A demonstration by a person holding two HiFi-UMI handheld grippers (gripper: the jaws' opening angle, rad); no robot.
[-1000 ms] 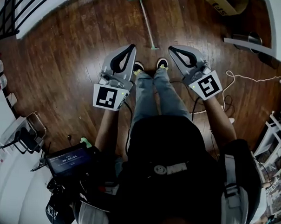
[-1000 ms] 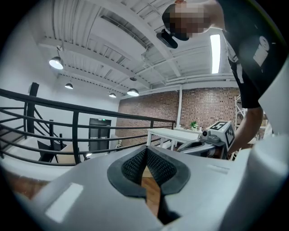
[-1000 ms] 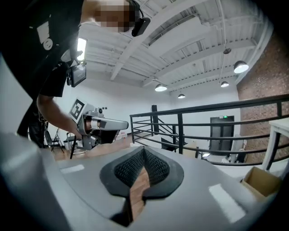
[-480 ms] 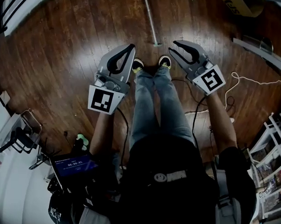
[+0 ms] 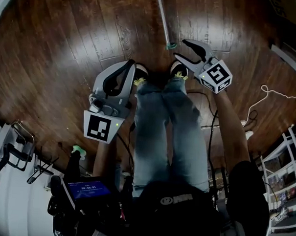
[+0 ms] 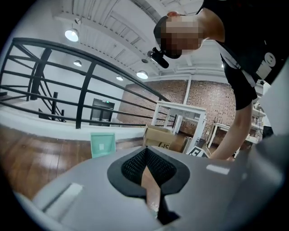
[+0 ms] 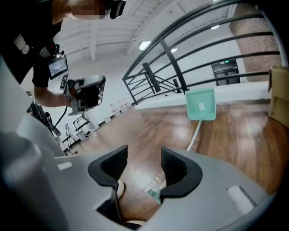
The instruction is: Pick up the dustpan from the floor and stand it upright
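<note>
- Left gripper [image 5: 129, 65]: held low beside the person's left leg, pointing forward over the wooden floor [image 5: 68, 48]. Its jaws are clenched tip to tip on nothing.
- Right gripper [image 5: 182, 49]: held on an outstretched arm beside the right leg and tilted toward the floor. Its jaws are released and have just been opening.
- Dustpan [image 7: 201, 104]: lies on the floor ahead, with its green pan at the far end near the railing [image 7: 180, 67]. Its handle [image 5: 163, 20] runs back toward the person.
- Head view: shows only the handle, whose green end sits just beside the right jaw tips.
- Left gripper view: shows the pan [image 6: 102, 144] well beyond its jaws, beside a cardboard box [image 6: 165, 139].
- Right gripper view: the handle end [image 7: 155, 195] appears in the gap by the right-hand jaw, and neither pad touches it.
</note>
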